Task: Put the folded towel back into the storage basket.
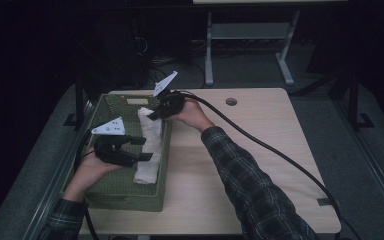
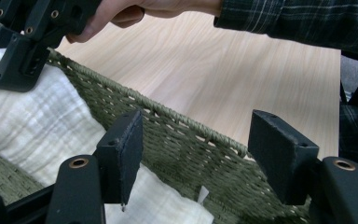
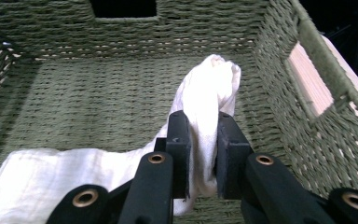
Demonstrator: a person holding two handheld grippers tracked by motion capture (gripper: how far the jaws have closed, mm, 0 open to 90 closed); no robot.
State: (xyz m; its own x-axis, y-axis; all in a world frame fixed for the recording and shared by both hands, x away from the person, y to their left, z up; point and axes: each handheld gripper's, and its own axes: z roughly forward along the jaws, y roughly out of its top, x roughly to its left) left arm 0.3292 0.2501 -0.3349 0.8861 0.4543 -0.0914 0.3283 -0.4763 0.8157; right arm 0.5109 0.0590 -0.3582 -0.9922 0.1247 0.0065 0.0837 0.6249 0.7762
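In the high view, a green woven rectangular basket [image 1: 111,192] sits at the left edge of a pale wooden table [image 1: 260,150], and a white crinkled cotton cloth [image 1: 149,145] lies stretched along the basket's right inner side. The left gripper [image 1: 144,148], held in a hand [image 1: 87,172] that comes in from the lower left, hovers over the near half of the cloth with its two black jaws spread apart and nothing between them. The right gripper [image 1: 153,116], held in a hand [image 1: 192,116] whose forearm wears a dark plaid sleeve [image 1: 252,190], sits at the far end of the cloth, just inside the basket. In the left gripper view, the gripper's jaws stand wide apart above the basket's woven wall [image 2: 186,144], with the cloth [image 2: 37,121] lying below and to the left, not touching either pad; the other gripper [image 2: 16,70] rests on the cloth at the top left. In the right gripper view, the right gripper [image 3: 203,156] has its jaws pressed close together on a bunched fold of the cloth [image 3: 209,93], which rises in a peak beyond the pads and trails down to the basket floor [image 3: 84,107] at the lower left.
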